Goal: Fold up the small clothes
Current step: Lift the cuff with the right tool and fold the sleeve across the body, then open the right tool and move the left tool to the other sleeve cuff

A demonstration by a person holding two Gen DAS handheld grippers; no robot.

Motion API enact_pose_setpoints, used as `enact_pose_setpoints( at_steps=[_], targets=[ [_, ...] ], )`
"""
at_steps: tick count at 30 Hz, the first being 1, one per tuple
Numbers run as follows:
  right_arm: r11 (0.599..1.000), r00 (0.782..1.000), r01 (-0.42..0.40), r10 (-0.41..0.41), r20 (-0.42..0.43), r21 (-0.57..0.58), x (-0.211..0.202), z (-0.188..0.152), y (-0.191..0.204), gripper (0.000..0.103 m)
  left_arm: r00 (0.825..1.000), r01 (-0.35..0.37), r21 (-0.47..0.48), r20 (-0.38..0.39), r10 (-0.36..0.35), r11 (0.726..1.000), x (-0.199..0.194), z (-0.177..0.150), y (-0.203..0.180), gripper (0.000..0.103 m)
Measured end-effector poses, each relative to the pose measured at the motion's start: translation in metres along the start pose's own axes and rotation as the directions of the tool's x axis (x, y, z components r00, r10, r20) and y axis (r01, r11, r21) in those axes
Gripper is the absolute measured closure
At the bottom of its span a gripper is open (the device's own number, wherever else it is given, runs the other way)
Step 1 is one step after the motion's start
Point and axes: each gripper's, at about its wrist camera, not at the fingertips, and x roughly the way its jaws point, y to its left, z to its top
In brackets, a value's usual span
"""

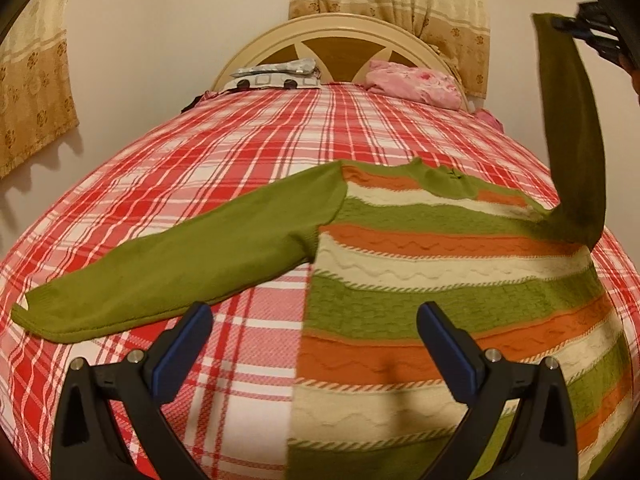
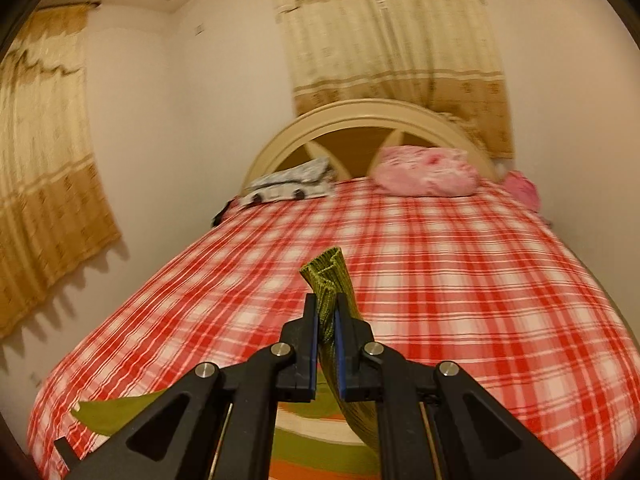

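We have a striped knit sweater [image 1: 440, 280] spread flat on the plaid bedspread [image 1: 240, 160], its body lying directly ahead of and under the left gripper [image 1: 316, 340]. That gripper's jaws stand wide apart with nothing between them, hovering just above the sweater's lower left edge. The right gripper [image 2: 325, 320] is clamped on the ribbed cuff [image 2: 330, 276] of the right sleeve [image 1: 572, 128], which we hold lifted high, so the sleeve hangs in a straight band from the pads down to the shoulder seam. The cuff end pokes out just beyond the fingertips.

We judge the sweater to be soft, limp and fairly light: the raised sleeve drapes without any stiffness, and the knit looks thick enough to grip without slipping. Being stretchy, it may pull the body askew if we tug too hard. The ribbed cuff is a good hold, as it is dense and doubled.

The left sleeve [image 1: 180, 260] lies stretched out flat, ahead and to the left of the open gripper; its cuff, at the far left end, looks like the sensible place for us to pinch it.
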Motion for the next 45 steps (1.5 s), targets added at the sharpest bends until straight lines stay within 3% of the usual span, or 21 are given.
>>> enact_pose_setpoints(
  at_steps=[6, 13, 15, 18, 19, 20, 21, 24, 28, 29, 32, 33, 37, 39, 40, 42, 45],
  targets=[
    [0.994, 0.993, -0.093, 0.089, -0.073, -0.052, 0.050, -0.033, 0.067, 0.097, 1.000, -0.009, -0.047, -0.019, 0.009, 0.999, 0.005, -0.006, 0.022, 0.000],
    [0.977, 0.963, -0.183, 0.156, -0.221, -0.105, 0.108, -0.119, 0.143, 0.097, 0.999, -0.028, -0.070, -0.031, 0.026, 0.997, 0.005, -0.012, 0.035, 0.000],
    [0.975, 0.951, -0.186, 0.147, -0.273, -0.123, 0.125, -0.150, 0.153, 0.096, 0.999, -0.029, -0.070, -0.033, 0.026, 0.997, 0.005, -0.013, 0.038, 0.000],
    [0.966, 0.902, -0.229, 0.165, -0.399, -0.119, 0.148, -0.185, 0.155, 0.093, 0.999, -0.031, -0.069, -0.036, 0.029, 0.997, 0.004, -0.014, 0.040, 0.000],
    [0.966, 0.879, -0.216, 0.129, -0.459, -0.141, 0.157, -0.201, 0.153, 0.079, 0.999, -0.034, -0.070, -0.036, 0.031, 0.997, 0.004, -0.015, 0.041, 0.000],
    [0.964, 0.863, -0.208, 0.103, -0.494, -0.164, 0.159, -0.210, 0.152, 0.050, 0.999, -0.036, -0.072, -0.037, 0.034, 0.997, 0.004, -0.015, 0.043, 0.000],
    [0.962, 0.858, -0.211, 0.098, -0.504, -0.173, 0.158, -0.214, 0.149, 0.041, 0.999, -0.038, -0.073, -0.038, 0.036, 0.997, 0.003, -0.016, 0.045, 0.000],
    [0.954, 0.868, -0.250, 0.144, -0.475, -0.168, 0.138, -0.220, 0.134, 0.039, 0.997, -0.063, -0.073, -0.040, 0.060, 0.995, 0.004, -0.018, 0.052, 0.000],
    [0.983, 0.895, -0.138, 0.069, -0.441, -0.125, 0.134, -0.212, 0.097, 0.039, 0.992, -0.118, -0.087, -0.046, 0.114, 0.989, 0.002, -0.017, 0.068, 0.000],
    [0.988, 0.887, -0.114, 0.056, -0.458, -0.100, 0.139, -0.215, 0.088, 0.039, 0.991, -0.129, -0.094, -0.048, 0.125, 0.987, 0.001, -0.017, 0.073, 0.000],
    [0.992, 0.830, -0.106, 0.051, -0.556, -0.067, 0.147, -0.238, 0.080, 0.039, 0.986, -0.156, -0.124, -0.074, 0.148, 0.980, 0.003, -0.018, 0.092, 0.000],
    [0.987, 0.847, -0.106, 0.025, -0.530, -0.123, 0.139, -0.243, 0.087, 0.039, 0.985, -0.162, -0.130, -0.080, 0.153, 0.978, 0.003, -0.019, 0.095, 0.000],
    [0.971, 0.835, -0.191, 0.083, -0.543, -0.145, 0.117, -0.245, 0.101, 0.039, 0.975, -0.211, -0.147, -0.101, 0.198, 0.966, 0.004, -0.025, 0.111, 0.000],
    [0.976, 0.855, -0.148, 0.044, -0.516, -0.162, 0.109, -0.236, 0.092, 0.039, 0.974, -0.219, -0.150, -0.096, 0.206, 0.964, 0.002, -0.026, 0.115, 0.000],
    [0.980, 0.876, -0.102, 0.007, -0.482, -0.170, 0.104, -0.227, 0.076, 0.039, 0.975, -0.212, -0.153, -0.094, 0.200, 0.965, 0.001, -0.026, 0.116, 0.000],
    [0.987, 0.896, 0.002, -0.072, -0.438, -0.158, 0.101, -0.212, 0.038, 0.039, 0.974, -0.222, -0.149, -0.086, 0.211, 0.964, -0.001, -0.027, 0.117, 0.000],
    [0.989, 0.869, 0.145, -0.142, -0.474, -0.029, 0.098, -0.209, -0.034, 0.039, 0.971, -0.233, -0.142, -0.087, 0.222, 0.962, -0.001, -0.028, 0.121, 0.000]
  ],
)
